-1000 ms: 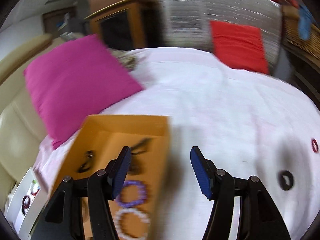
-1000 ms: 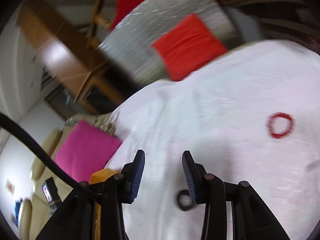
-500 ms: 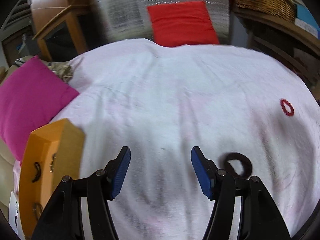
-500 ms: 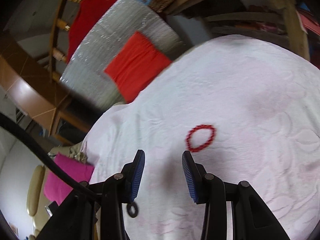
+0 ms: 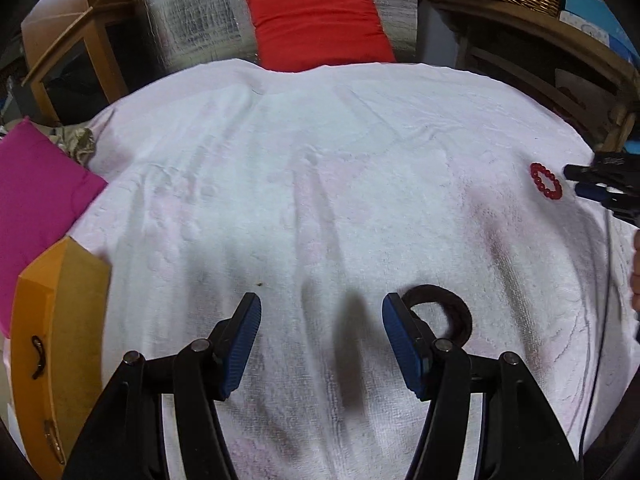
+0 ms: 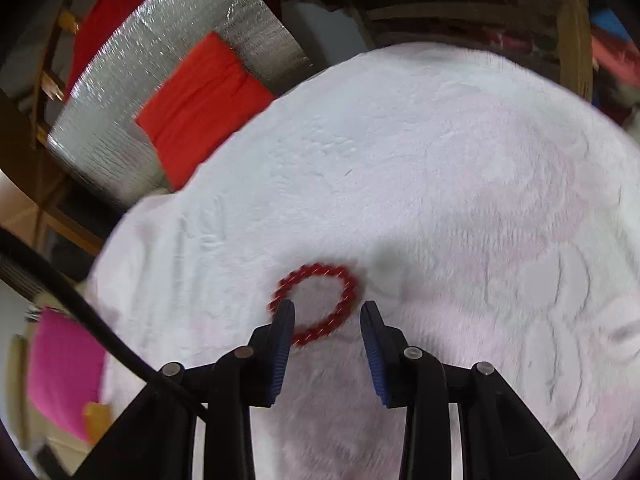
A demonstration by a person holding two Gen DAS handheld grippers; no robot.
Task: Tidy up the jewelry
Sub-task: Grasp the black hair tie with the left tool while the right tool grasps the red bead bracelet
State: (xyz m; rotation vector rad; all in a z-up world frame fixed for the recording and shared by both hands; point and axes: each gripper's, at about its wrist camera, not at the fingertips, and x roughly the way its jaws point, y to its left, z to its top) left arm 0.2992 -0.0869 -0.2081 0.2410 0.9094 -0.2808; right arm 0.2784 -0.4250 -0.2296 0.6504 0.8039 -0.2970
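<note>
Moved: right gripper (image 6: 326, 312) has closed in on the red bead bracelet (image 6: 316, 304).
Relation: bracelet lies flat, just ahead, left-of-centre.
Jaws: both apart, empty.
Left gripper (image 5: 322, 312): beside the black ring (image 5: 444, 312).

White embossed terry-cloth cover (image 5: 320, 168): matt, nubbly. Round red bead bracelet (image 6: 316, 304): glossy. Black ring-shaped hair tie (image 5: 448, 308): fuzzy, matt. Orange box (image 5: 60, 320): smooth, matt. Silver quilted foil panel (image 5: 200, 12): shiny.

In the left wrist view the box (image 5: 60, 344) sits at the lower left edge on the blanket (image 5: 320, 168), a ring (image 5: 444, 312) lies lower centre-right, the beaded bracelet (image 5: 546, 181) far right, and one cushion (image 5: 320, 26) top centre.
</note>
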